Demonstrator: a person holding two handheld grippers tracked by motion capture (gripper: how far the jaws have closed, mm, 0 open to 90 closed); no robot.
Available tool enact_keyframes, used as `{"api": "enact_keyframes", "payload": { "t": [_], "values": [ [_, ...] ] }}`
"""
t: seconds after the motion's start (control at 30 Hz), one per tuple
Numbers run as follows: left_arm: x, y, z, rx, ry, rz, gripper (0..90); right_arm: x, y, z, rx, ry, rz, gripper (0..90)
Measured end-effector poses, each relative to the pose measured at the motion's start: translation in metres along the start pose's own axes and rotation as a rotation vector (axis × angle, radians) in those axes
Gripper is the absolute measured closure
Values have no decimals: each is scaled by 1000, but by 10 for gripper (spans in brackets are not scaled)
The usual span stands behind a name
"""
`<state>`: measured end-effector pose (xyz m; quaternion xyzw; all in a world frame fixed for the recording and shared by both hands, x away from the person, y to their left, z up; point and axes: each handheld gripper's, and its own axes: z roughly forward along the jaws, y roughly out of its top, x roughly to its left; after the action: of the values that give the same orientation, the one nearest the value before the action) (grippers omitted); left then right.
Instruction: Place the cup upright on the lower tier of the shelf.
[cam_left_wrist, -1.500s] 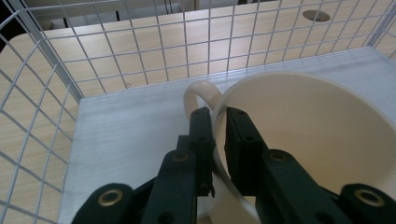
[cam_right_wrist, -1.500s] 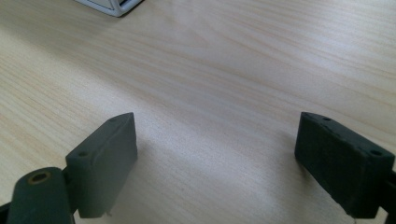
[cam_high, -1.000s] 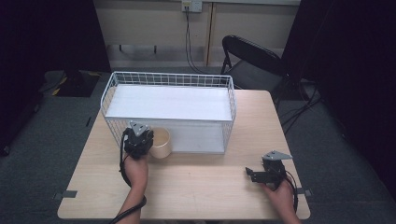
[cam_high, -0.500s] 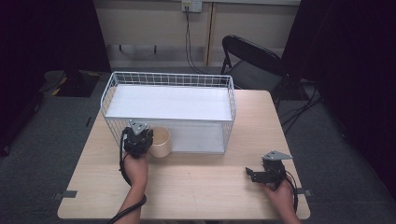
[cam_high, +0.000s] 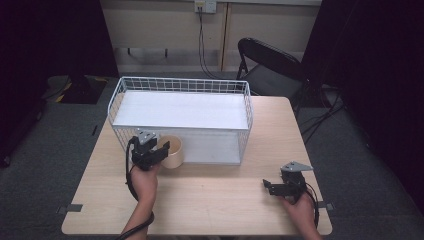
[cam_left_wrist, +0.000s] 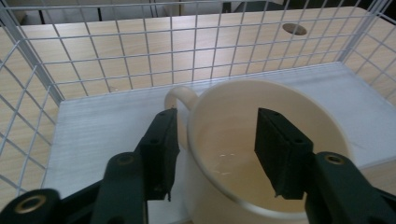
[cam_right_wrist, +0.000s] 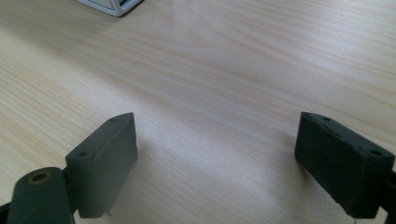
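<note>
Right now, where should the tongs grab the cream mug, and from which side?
Grab the cream mug by its rim wall beside the handle, coming from above on the person's side. It stands upright with its mouth open, so one pad fits inside and one outside. The left tongs, whose jaws have just been opening, already straddle that wall. The wire basket blocks the far side.

Even light on the tabletop (cam_high: 210, 200), dark surroundings

The high view was soft, black at its left and right edges; small glare spots sat inside the mug (cam_left_wrist: 243, 154), and near jaws blurred.
</note>
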<state>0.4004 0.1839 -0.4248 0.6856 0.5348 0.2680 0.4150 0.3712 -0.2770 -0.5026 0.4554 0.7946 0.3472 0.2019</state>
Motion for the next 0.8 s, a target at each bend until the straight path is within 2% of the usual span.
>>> {"api": "enact_keyframes", "payload": {
  "t": [0.37,0.5,0.57,0.63,0.8],
  "values": [
    [-2,0,-14,-7,-48,3,274,0,0,0,0,-1,1,124],
    [-3,-1,-20,-12,-59,10,254,0,0,0,0,-2,1,124],
    [-3,-2,-23,-6,-56,30,239,0,0,0,0,-2,1,124],
    [-2,-3,-25,-8,-56,24,228,0,0,0,0,-2,1,124],
    [-4,-7,-31,-2,-88,34,209,0,0,0,0,-2,1,124]
  ]
}}
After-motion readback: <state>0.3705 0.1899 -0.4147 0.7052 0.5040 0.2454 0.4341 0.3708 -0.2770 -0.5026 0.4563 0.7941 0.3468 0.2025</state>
